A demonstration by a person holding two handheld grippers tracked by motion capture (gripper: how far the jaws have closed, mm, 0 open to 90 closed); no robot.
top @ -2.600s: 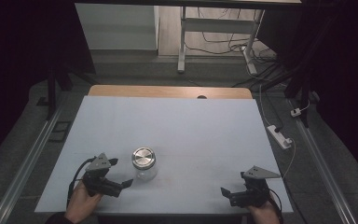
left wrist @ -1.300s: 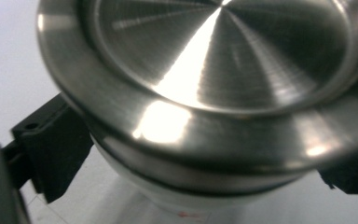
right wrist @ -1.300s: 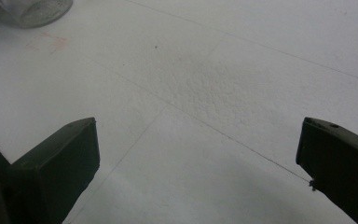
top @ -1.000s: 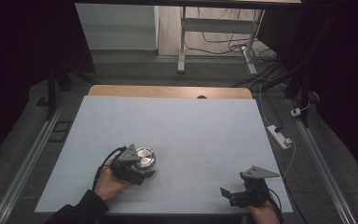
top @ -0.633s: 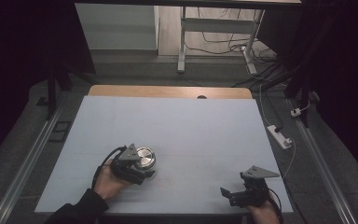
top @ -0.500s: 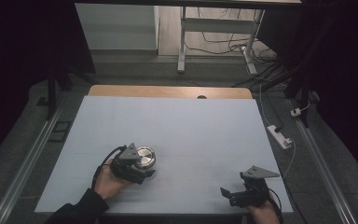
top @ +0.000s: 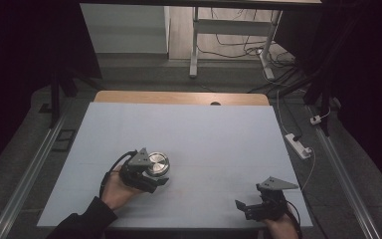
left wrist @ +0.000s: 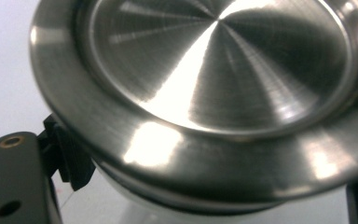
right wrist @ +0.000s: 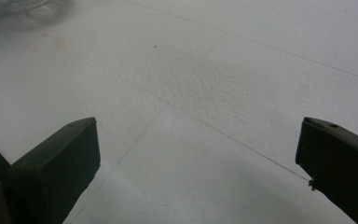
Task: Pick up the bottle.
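Note:
A glass jar with a round brushed-steel lid (top: 157, 163) stands on the white table (top: 214, 134), left of the middle. My left gripper (top: 154, 175) comes in from the left front and is shut on the jar's body just under the lid. In the left gripper view the lid (left wrist: 214, 93) looms close and tilted, and a black pad (left wrist: 72, 161) presses the glass below its rim. Near the front right edge my right gripper (top: 242, 209) stands open, its jaws wide apart over bare table (right wrist: 196, 93) with nothing between them.
A strip of bare wood (top: 179, 97) shows along the table's far edge. A white power strip (top: 298, 145) with its cable lies on the floor to the right. Metal rails run along both sides of the table, and a desk frame (top: 194, 45) stands beyond it.
My left gripper has come in from the left front to the jar and closed on it; over the last second it has hardly shifted. The right gripper has kept still.

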